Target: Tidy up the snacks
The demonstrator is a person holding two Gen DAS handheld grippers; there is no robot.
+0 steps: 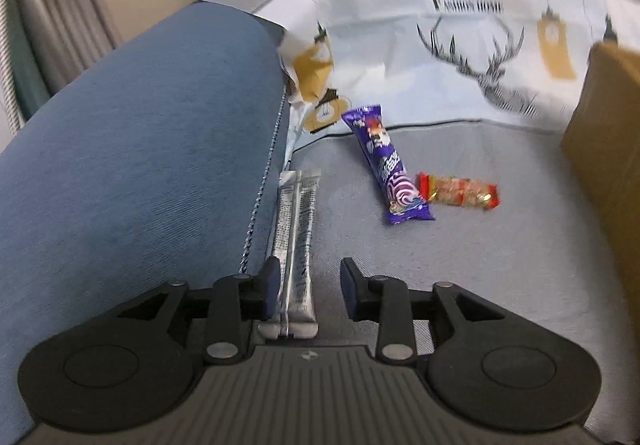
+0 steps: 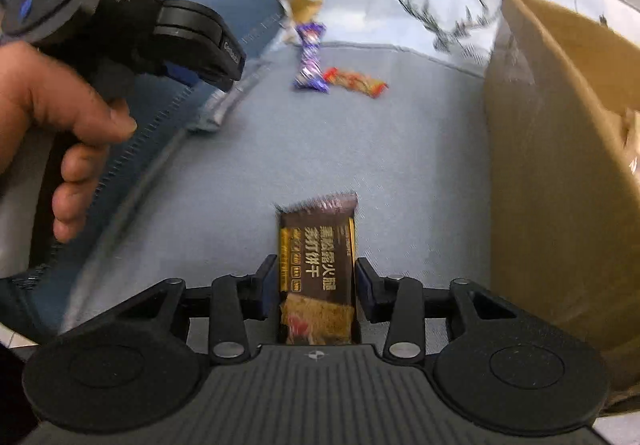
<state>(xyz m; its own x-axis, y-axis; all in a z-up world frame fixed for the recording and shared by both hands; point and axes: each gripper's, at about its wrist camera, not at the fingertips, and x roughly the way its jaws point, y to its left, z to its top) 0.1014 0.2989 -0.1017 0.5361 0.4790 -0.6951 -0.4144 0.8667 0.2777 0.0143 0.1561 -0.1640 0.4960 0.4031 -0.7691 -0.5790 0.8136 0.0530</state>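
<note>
Trouble could start at the cardboard box point(image 2: 560, 173), the biggest thing on the sofa seat point(image 2: 312, 149): if the right gripper point(image 2: 316, 285), clenched on a brown cracker pack point(image 2: 316, 269) left of the box, lets go early, the pack lands outside. Farther left of the box, the left gripper point(image 1: 308, 289) stands released around silver sachets point(image 1: 296, 245); closing off-centre could pinch only one. Purple bar point(image 1: 386, 165) and red candy point(image 1: 460, 191) lie loose nearer the box.
</note>
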